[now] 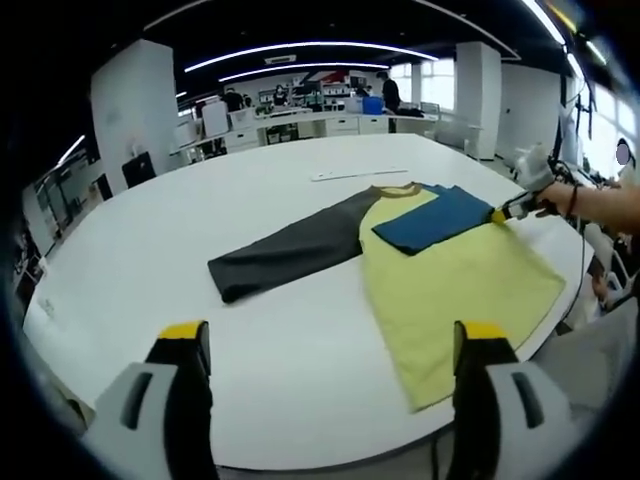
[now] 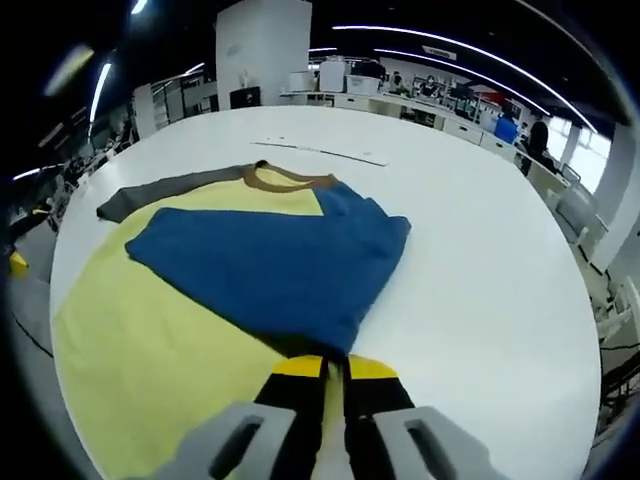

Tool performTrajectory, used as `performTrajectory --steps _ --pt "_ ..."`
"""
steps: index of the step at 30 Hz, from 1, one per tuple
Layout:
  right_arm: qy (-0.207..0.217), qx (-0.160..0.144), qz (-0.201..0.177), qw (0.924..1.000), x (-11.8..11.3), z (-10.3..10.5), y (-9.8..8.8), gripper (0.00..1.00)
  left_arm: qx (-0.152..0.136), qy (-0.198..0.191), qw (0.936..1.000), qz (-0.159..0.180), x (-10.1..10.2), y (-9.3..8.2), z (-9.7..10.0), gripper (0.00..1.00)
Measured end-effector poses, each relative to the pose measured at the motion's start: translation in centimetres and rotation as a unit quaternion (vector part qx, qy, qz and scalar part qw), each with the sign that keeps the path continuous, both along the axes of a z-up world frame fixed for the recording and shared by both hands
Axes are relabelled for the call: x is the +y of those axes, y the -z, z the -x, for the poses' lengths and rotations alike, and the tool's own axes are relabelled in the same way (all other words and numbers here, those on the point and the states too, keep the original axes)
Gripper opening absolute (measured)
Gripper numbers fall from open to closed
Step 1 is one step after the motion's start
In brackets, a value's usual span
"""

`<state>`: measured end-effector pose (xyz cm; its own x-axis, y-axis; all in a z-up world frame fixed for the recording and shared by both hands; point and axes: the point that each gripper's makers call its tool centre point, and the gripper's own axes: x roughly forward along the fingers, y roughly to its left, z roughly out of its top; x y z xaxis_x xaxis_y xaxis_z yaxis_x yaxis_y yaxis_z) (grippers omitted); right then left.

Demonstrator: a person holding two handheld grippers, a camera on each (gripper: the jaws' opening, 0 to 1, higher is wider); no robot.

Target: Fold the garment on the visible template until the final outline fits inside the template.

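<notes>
Garment [image 1: 440,270] lies flat on the white table [image 1: 250,200]: yellow body, dark grey sleeve [image 1: 285,255] stretched out to one side, blue sleeve [image 1: 435,220] folded over onto the chest, brown collar [image 1: 395,190]

Left gripper view: left gripper [image 1: 335,355] hangs above the near table edge, jaws wide apart, nothing between them. The right gripper [image 1: 505,210] comes in from the right, held by a hand [image 1: 555,200], its tip at the blue sleeve's end

Right gripper view: right gripper [image 2: 335,370] with yellow-tipped jaws pressed together on the cuff end of the blue sleeve [image 2: 275,265], over the yellow body [image 2: 150,340]; grey sleeve [image 2: 165,190] runs off to the far left

A thin pale strip [image 2: 320,150] lies on the table beyond the collar [image 2: 290,180]; whether it is the template I cannot tell. No readable writing or labels

Background: white pillars, desks with monitors, people standing far off; nothing between grippers and garment
</notes>
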<state>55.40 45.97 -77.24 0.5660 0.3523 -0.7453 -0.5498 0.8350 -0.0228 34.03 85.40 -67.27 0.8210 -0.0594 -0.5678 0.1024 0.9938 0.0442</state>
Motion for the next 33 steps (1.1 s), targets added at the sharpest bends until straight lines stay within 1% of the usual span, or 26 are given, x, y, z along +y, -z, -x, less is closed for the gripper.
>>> performTrajectory --steps 5,11,14,16,17,18,20,21,22,23,24,25,29,30,33 --pt "0.002 -0.001 0.0 1.0 -0.4 -0.3 0.0 0.02 0.001 -0.008 0.9999 0.007 0.6 0.1 -0.3 0.99" --pt "0.001 0.005 -0.014 0.9999 -0.7 -0.4 0.0 0.02 -0.001 -0.016 0.9997 0.018 1.1 0.0 -0.8 0.99" --pt "-0.003 0.006 -0.017 0.9998 -0.6 -0.3 0.0 0.05 -0.001 -0.018 0.9996 0.02 1.4 0.0 -1.0 0.99" --pt "0.026 0.02 -0.043 0.9986 -0.7 -0.2 -0.2 0.12 -0.004 -0.021 0.9995 0.024 1.6 -0.2 -1.2 0.99" --pt "0.033 0.015 -0.052 0.998 -0.8 -0.4 -0.5 0.17 -0.015 -0.021 0.9992 0.029 1.6 -0.6 -1.6 0.99" --pt "0.032 0.008 -0.053 0.9981 -0.9 -0.6 -0.8 0.25 -0.018 -0.021 0.9991 0.032 1.7 -0.8 -1.7 0.99" --pt "0.031 0.001 -0.056 0.9979 -1.1 -0.7 -1.4 0.36 -0.024 -0.021 0.9989 0.034 1.9 -1.1 -2.2 0.99" --pt "0.028 0.0 -0.064 0.9976 -1.0 -0.6 -1.8 0.44 -0.028 -0.02 0.9988 0.034 2.0 -1.4 -2.5 0.99" --pt "0.024 0.003 -0.073 0.9971 -0.8 -0.5 -2.0 0.5 -0.029 -0.02 0.9988 0.034 2.2 -1.5 -2.8 0.99" --pt "0.023 0.017 -0.091 0.9955 -0.4 -0.1 -2.3 0.56 -0.032 -0.02 0.9987 0.033 2.5 -1.7 -3.1 0.99" --pt "0.019 0.016 -0.102 0.9944 -0.2 -0.1 -2.6 0.62 -0.034 -0.021 0.9987 0.033 2.7 -1.9 -3.4 0.99" --pt "0.013 0.011 -0.114 0.9934 0.0 0.0 -3.1 0.65 -0.035 -0.022 0.9986 0.033 2.8 -2.0 -3.6 0.99" --pt "-0.011 0.004 -0.112 0.9936 0.4 0.9 -4.4 0.82 -0.045 -0.034 0.9973 0.048 3.5 -2.7 -4.8 0.99" --pt "-0.019 0.001 -0.111 0.9936 0.5 1.1 -4.7 0.85 -0.046 -0.036 0.997 0.051 3.7 -2.7 -5.1 0.99" --pt "-0.035 -0.007 -0.111 0.9932 1.0 1.9 -5.7 0.95 -0.051 -0.052 0.9946 0.074 4.2 -2.7 -5.9 0.99"
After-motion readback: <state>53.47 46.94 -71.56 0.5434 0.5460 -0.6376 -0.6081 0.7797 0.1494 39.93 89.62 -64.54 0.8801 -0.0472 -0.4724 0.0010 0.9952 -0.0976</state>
